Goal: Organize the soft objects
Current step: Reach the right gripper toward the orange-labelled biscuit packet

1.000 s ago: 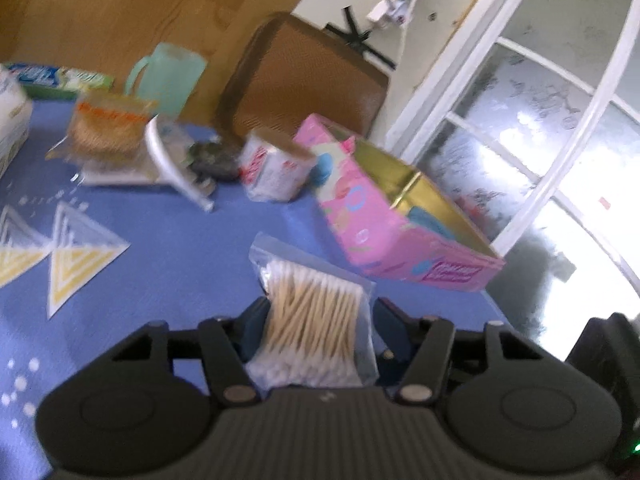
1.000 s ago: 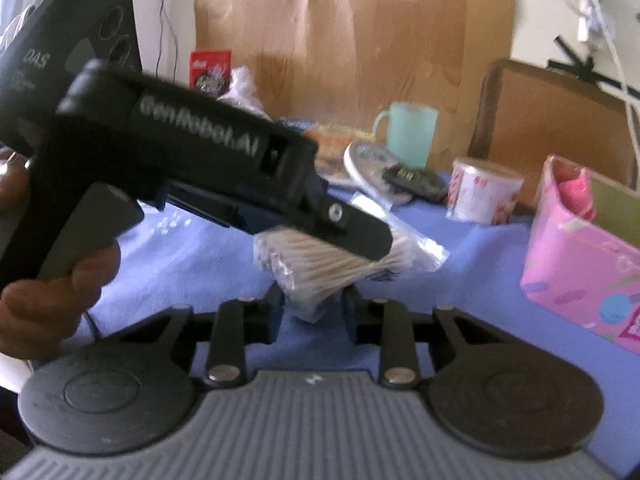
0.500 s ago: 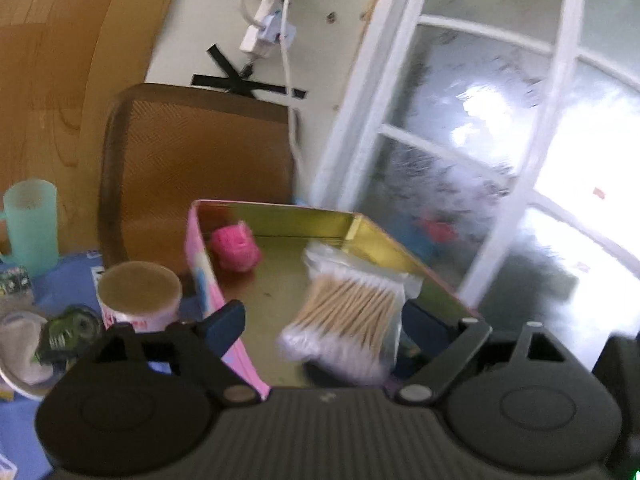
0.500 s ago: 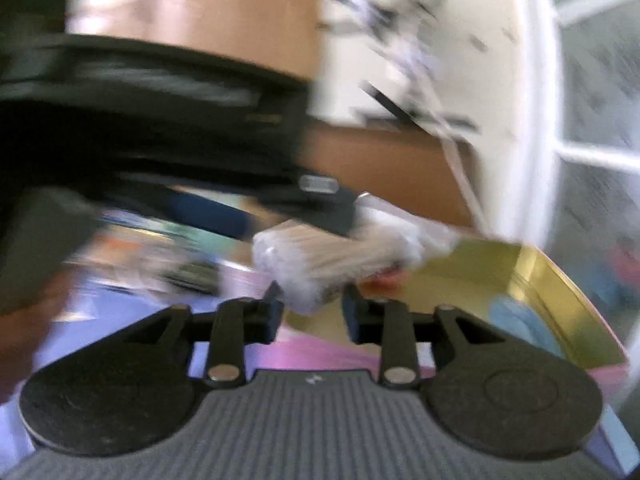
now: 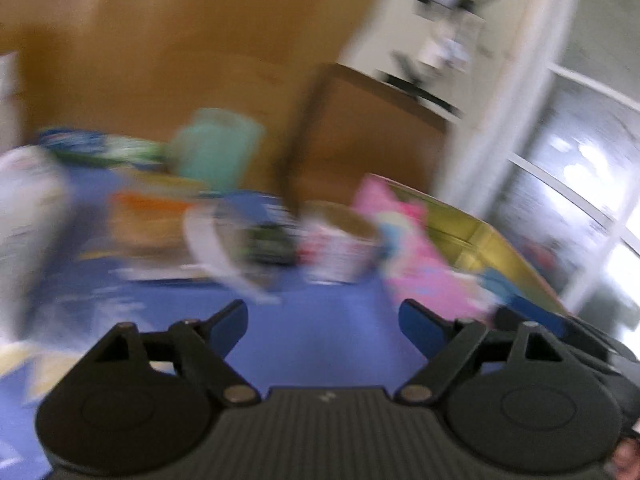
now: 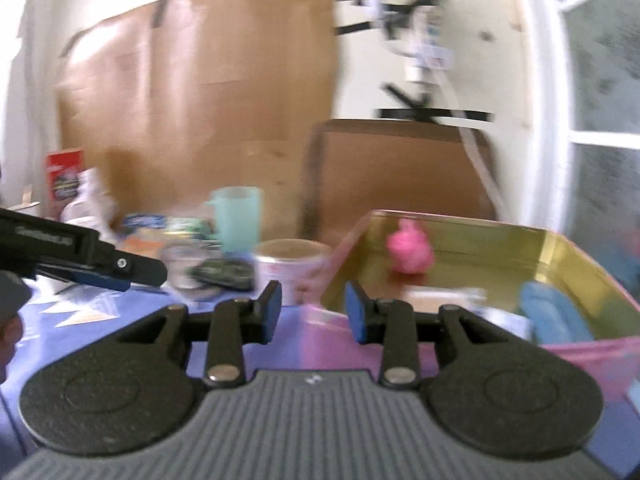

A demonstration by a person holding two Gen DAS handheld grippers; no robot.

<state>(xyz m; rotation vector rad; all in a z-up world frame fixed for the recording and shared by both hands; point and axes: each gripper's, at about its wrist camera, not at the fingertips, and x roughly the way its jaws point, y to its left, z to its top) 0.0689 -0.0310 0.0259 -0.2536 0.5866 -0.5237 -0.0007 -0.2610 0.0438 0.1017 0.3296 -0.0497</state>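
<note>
The pink tin box (image 6: 576,248) with a gold inside stands at the right of the blue tablecloth; it also shows blurred in the left wrist view (image 5: 412,256). Inside it lie a pink soft toy (image 6: 410,252), a clear bag of cotton swabs (image 6: 448,300) and a blue soft item (image 6: 554,316). My right gripper (image 6: 313,312) is open and empty just in front of the box's near wall. My left gripper (image 5: 322,330) is open and empty over the cloth, left of the box; its fingers (image 6: 120,276) show at the left of the right wrist view.
Left of the box stand a small white tub (image 6: 290,270), a teal mug (image 6: 238,218), a dark tape roll (image 6: 224,272), snack packets (image 5: 148,216) and a white bag (image 5: 24,216). A brown chair back (image 6: 404,172) stands behind the table. A window is at the right.
Both grippers let go of the swab bag, which now lies in the box. The left gripper swung back left over the table; the right gripper opened and drew back a little.
</note>
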